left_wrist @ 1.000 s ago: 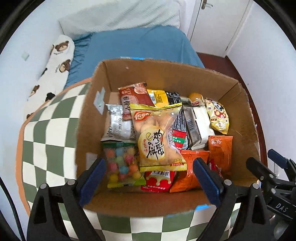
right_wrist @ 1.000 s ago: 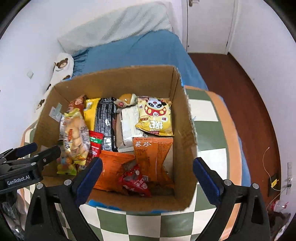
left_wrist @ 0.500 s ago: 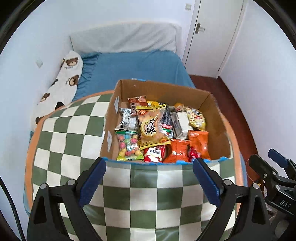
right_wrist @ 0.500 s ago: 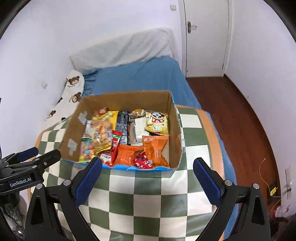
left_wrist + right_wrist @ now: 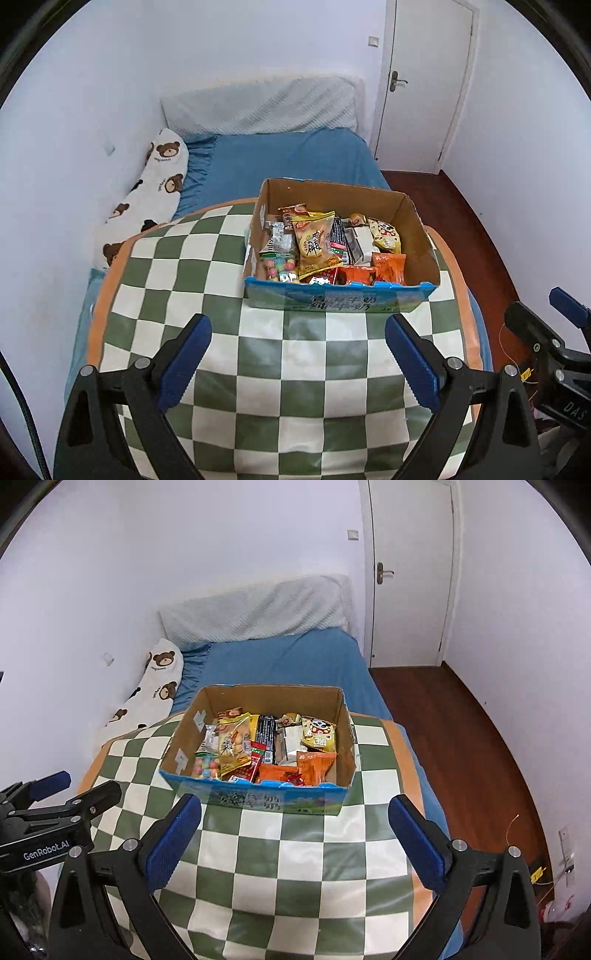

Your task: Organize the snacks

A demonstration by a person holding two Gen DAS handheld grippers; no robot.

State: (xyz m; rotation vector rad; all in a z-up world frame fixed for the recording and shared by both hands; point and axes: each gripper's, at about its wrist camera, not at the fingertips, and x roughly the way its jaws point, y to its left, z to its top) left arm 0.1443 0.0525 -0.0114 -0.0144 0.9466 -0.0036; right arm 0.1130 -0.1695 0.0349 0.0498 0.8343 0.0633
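A cardboard box (image 5: 421,236) (image 5: 343,734) with a blue printed front stands on the green and white checkered cloth (image 5: 184,277) (image 5: 295,849). It is filled with several snack packets: a yellow cracker bag (image 5: 314,243) (image 5: 232,746), a bag of coloured candies (image 5: 277,266) (image 5: 207,766), orange packets (image 5: 388,266) (image 5: 314,766). My left gripper (image 5: 299,363) is open and empty, well in front of the box. My right gripper (image 5: 293,840) is open and empty too, also short of the box. Each gripper shows at the edge of the other's view.
The cloth covers the near end of a bed with a blue sheet (image 5: 280,162) (image 5: 288,664). A bear-print pillow (image 5: 147,195) lies along the left wall, a grey pillow (image 5: 266,107) at the head. A white door (image 5: 410,572) and wooden floor (image 5: 461,746) are on the right.
Both grippers have drawn back and up from the box; it now looks smaller and farther off, with much more checkered cloth between. Both stay open and empty.
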